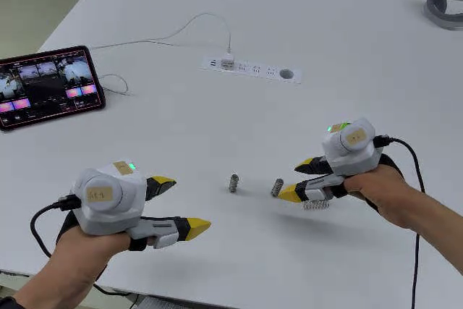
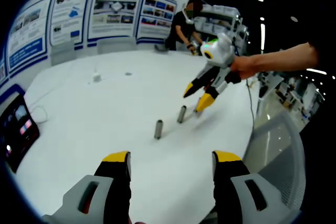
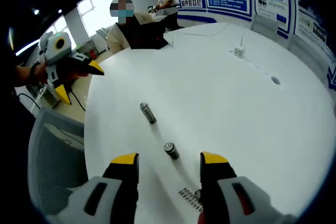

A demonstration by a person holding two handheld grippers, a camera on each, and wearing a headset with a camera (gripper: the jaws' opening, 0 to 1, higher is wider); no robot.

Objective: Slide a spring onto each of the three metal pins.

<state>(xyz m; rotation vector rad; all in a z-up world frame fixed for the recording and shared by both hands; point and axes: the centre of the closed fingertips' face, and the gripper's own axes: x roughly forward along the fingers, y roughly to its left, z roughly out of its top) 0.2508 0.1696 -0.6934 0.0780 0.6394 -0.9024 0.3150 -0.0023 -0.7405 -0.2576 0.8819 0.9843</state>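
Observation:
Two short metal pins stand mid-table. The left pin (image 1: 234,183) (image 3: 148,113) shows spring coils around it. The right pin (image 1: 277,187) (image 3: 170,150) stands just in front of my right gripper (image 1: 296,179) (image 3: 169,158), which is open with nothing between its jaws. A loose spring (image 1: 316,205) (image 3: 190,198) lies flat on the table beside its lower finger. My left gripper (image 1: 179,204) (image 2: 171,157) is open and empty, left of the pins. In the left gripper view both pins (image 2: 158,129) (image 2: 181,114) stand ahead, with the right gripper (image 2: 202,95) beyond them.
A tablet (image 1: 47,86) lies at the table's left edge. A white power strip (image 1: 253,70) with a plugged cable sits further back. A grey headset (image 1: 443,6) rests at the far right corner. A mesh chair (image 3: 58,150) stands by the table, and people are behind it.

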